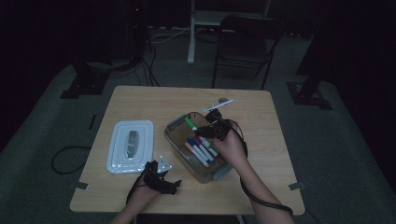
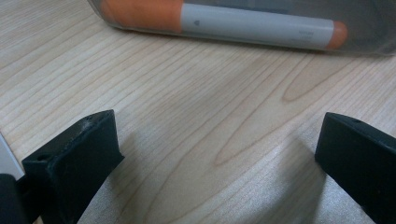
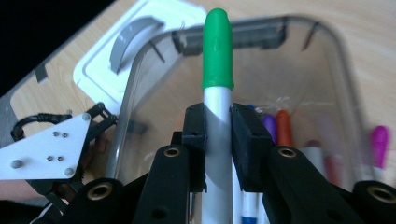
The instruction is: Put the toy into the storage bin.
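My right gripper (image 1: 204, 131) (image 3: 217, 128) is shut on a white marker with a green cap (image 1: 190, 123) (image 3: 217, 51), held over the clear plastic bin (image 1: 174, 143) (image 3: 132, 100). Several markers lie in the bin, among them a purple one (image 3: 269, 124), an orange one (image 3: 283, 122) and a magenta one (image 3: 379, 142). My left gripper (image 1: 172, 185) (image 2: 219, 158) rests low over the table near its front edge, left of the bin, jaws wide open with nothing between them. Ahead of it an orange-capped marker (image 2: 233, 21) shows through the bin wall.
The bin's white lid (image 1: 130, 145) (image 3: 100, 70) lies flat on the wooden table (image 1: 261, 140) left of the bin. A white pen-like object (image 1: 218, 104) lies behind the bin. A folding chair (image 1: 245, 44) stands beyond the table's far edge.
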